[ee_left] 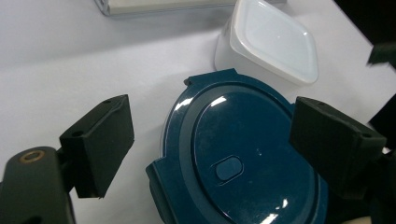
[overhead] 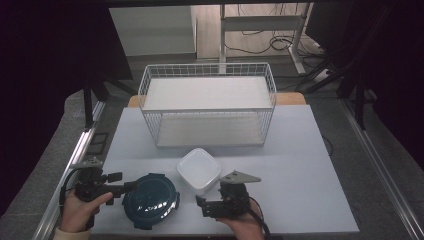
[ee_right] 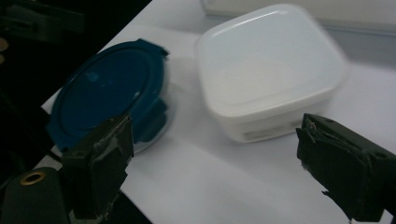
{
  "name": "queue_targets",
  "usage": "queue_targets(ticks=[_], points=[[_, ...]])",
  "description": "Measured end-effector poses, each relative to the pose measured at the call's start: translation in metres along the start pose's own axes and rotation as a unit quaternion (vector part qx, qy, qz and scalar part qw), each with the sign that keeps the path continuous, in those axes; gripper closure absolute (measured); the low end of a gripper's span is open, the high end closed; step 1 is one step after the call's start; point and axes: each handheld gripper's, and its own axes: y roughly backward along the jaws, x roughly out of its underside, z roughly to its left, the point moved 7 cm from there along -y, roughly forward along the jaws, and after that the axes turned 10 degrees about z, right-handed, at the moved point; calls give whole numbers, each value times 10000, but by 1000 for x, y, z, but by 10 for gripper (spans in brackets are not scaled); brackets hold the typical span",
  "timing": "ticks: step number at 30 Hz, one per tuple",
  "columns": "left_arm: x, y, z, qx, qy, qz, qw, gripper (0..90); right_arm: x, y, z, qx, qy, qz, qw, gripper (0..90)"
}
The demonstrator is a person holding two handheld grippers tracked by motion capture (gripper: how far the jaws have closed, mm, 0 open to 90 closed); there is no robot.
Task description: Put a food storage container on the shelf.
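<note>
A round dark-blue container with a clip-on lid (overhead: 151, 200) sits near the table's front edge, left of centre. Just behind it and to its right stands a square white lidded container (overhead: 199, 170). My left gripper (overhead: 122, 184) points right at the blue container; in the left gripper view its jaws stand wide on either side of the blue lid (ee_left: 238, 158) with gaps showing, so it is open. My right gripper (overhead: 202, 206) lies in front of the white container, pointing left. It is open with bare table between its jaws, and the white container (ee_right: 266, 65) and blue container (ee_right: 105, 88) lie ahead.
A white wire basket (overhead: 207, 109) with a white floor stands at the back centre of the pale table (overhead: 300, 165). A metal rail runs along the table's left side. Dark floor and cables lie beyond the table.
</note>
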Motion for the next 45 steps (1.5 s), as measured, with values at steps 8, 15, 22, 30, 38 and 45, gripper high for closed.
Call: queue_targets(ticks=[8, 15, 22, 30, 38, 45], points=[[23, -2, 11, 155, 218, 212, 9994, 138, 15, -37, 30, -325, -146, 381, 9986, 111], [29, -4, 14, 376, 414, 236, 9982, 160, 18, -62, 41, -620, -668, 449, 9948, 111], [33, -14, 18, 637, 698, 241, 9952, 155, 19, -84, 48, -900, -1150, 534, 9878, 111], [39, -25, 27, 844, 858, 433, 9918, 156, 16, -99, 53, -1040, -1487, 509, 9821, 114], [44, -31, 22, 1473, 1080, 462, 9821, 207, 13, -107, 60, -1176, -1714, 486, 9770, 141], [46, -34, 21, 1580, 1171, 578, 9788, 239, 10, -112, 61, -1287, -1924, 489, 9716, 184]])
